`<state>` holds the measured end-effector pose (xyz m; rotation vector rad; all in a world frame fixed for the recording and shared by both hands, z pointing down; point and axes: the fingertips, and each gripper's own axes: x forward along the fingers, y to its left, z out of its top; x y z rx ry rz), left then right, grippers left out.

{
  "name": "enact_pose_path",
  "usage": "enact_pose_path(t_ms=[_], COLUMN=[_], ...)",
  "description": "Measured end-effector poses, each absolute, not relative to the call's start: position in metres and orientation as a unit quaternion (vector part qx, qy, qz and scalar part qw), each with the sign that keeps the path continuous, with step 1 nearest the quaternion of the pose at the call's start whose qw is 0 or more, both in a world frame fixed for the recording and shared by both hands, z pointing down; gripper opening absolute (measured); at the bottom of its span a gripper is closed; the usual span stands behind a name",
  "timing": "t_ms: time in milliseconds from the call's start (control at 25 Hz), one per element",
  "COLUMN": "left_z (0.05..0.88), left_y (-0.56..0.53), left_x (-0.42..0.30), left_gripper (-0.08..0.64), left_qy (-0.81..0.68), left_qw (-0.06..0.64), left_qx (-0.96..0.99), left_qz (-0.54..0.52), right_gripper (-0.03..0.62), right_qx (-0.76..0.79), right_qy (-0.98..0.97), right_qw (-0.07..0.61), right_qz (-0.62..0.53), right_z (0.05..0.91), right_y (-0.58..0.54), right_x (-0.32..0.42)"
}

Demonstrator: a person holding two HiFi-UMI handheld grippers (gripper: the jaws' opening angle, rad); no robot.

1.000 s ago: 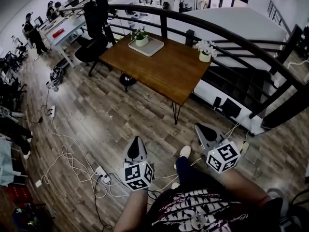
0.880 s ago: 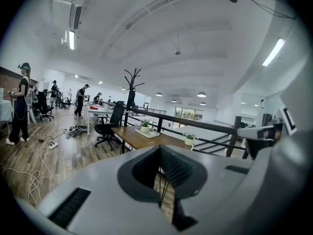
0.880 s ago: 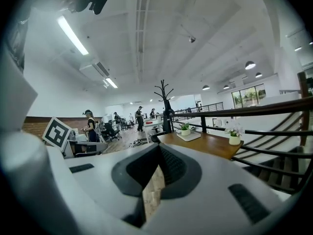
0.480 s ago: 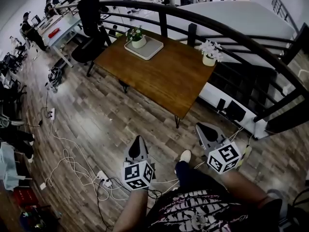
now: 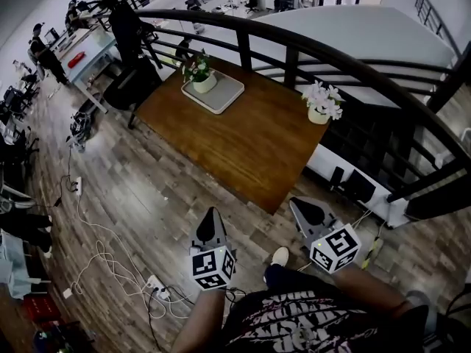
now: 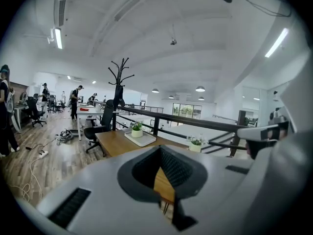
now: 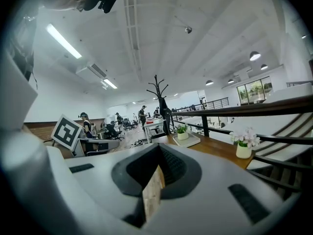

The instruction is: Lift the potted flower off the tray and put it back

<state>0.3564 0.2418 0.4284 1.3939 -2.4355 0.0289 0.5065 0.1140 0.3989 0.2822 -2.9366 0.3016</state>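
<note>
Fingers point(image 6: 178, 170) of the left gripper point(image 5: 210, 219) are pressed together with nothing between them, only a thin slit showing wood beyond. The right gripper point(image 5: 303, 208) has its fingers point(image 7: 168, 163) closed the same way, also empty.

The potted flower point(image 5: 200, 76), green leaves in a white pot, stands on the tray point(image 5: 224, 94) at the far left corner of the worktop point(image 5: 243, 138). A second pot point(image 5: 321, 105) of pale blossoms sits at the far right corner, by the railing point(image 5: 294, 43).

Both grippers are held side by side on outstretched forearms, tilted slightly down toward the worktop, over the floor point(image 5: 147, 190) short of its near edge.

Only the head view shows the cables point(image 5: 110, 248) on the floor. The gripper views show a coat stand point(image 6: 120, 82) beyond the worktop, and the right gripper view catches the left one's marker cube point(image 7: 66, 131).
</note>
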Motion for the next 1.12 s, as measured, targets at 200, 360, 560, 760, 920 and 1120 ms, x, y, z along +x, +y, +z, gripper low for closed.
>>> enact_pose_path(t_ms=[200, 360, 560, 760, 920, 1120], left_z=[0.413, 0.4, 0.388, 0.391, 0.404, 0.41], left_y=[0.212, 0.212, 0.216, 0.214, 0.205, 0.197], left_x=[0.341, 0.317, 0.298, 0.28, 0.26, 0.215], left_gripper=[0.008, 0.008, 0.009, 0.008, 0.008, 0.008], left_qy=[-0.86, -0.873, -0.881, -0.882, -0.874, -0.862], left_qw=[0.151, 0.153, 0.144, 0.145, 0.15, 0.155], left_qx=[0.487, 0.464, 0.451, 0.449, 0.462, 0.482], left_qz=[0.007, 0.003, 0.012, 0.006, 0.001, -0.008], right_gripper=[-0.003, -0.003, -0.003, -0.003, -0.003, -0.003], right_qx=[0.068, 0.048, 0.034, 0.025, 0.04, 0.065], right_qy=[-0.989, -0.99, -0.989, -0.99, -0.988, -0.986], right_qw=[0.086, 0.085, 0.088, 0.085, 0.095, 0.108], right_qz=[0.102, 0.104, 0.112, 0.109, 0.111, 0.109], right_z=[0.396, 0.384, 0.381, 0.38, 0.394, 0.4], right_y=[0.091, 0.082, 0.08, 0.081, 0.074, 0.069], right_x=[0.476, 0.45, 0.432, 0.41, 0.392, 0.351])
